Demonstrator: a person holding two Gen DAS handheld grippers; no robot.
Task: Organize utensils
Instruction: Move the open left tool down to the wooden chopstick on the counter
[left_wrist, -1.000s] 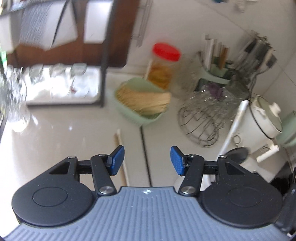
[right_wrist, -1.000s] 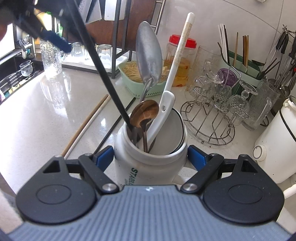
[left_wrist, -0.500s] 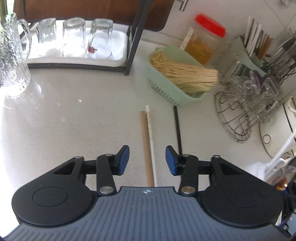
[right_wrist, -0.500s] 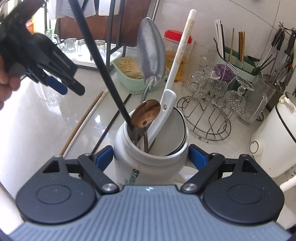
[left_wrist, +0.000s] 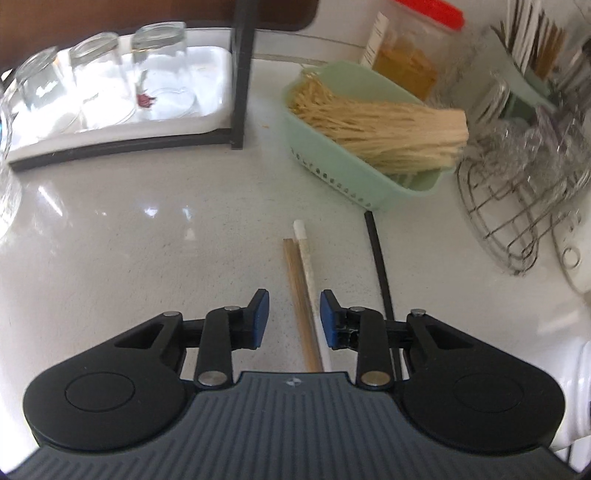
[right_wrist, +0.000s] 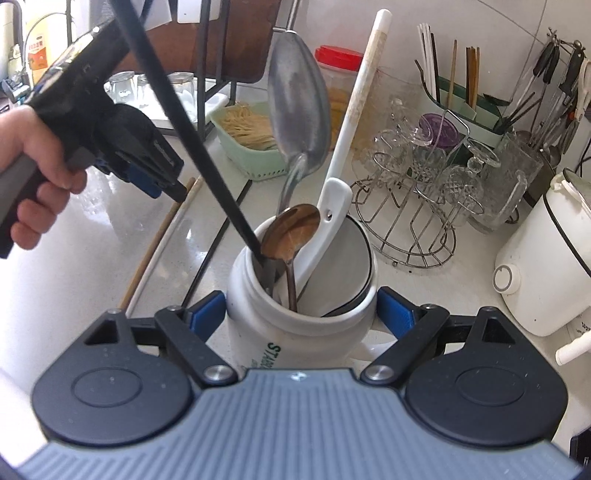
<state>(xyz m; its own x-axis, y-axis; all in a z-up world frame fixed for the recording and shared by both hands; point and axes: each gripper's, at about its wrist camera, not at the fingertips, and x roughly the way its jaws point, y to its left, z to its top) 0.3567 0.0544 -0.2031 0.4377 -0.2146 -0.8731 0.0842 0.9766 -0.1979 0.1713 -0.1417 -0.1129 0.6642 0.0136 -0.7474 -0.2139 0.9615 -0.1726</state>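
A wooden chopstick (left_wrist: 301, 302) and a white chopstick (left_wrist: 309, 269) lie side by side on the white counter; a black chopstick (left_wrist: 378, 266) lies to their right. My left gripper (left_wrist: 294, 317) is open, low over the pair, one pad on each side; it also shows in the right wrist view (right_wrist: 162, 184). My right gripper (right_wrist: 301, 314) is shut on a white mug (right_wrist: 299, 325). The mug holds a black chopstick (right_wrist: 177, 110), a white chopstick (right_wrist: 362, 92), a steel spoon (right_wrist: 299, 110), a brown spoon (right_wrist: 291, 232) and a white ceramic spoon (right_wrist: 328, 221).
A green basket of noodles (left_wrist: 369, 122) stands behind the chopsticks, with a red-lidded jar (left_wrist: 413, 55) behind it. A tray of upturned glasses (left_wrist: 110, 92) sits at the back left under a black rack. A wire glass stand (right_wrist: 417, 206), a utensil holder (right_wrist: 465, 103) and a white cooker (right_wrist: 546, 266) stand at right.
My left gripper has swung down and come closer to the counter, now straddling the wooden and white chopsticks. My right gripper keeps hold of the mug.
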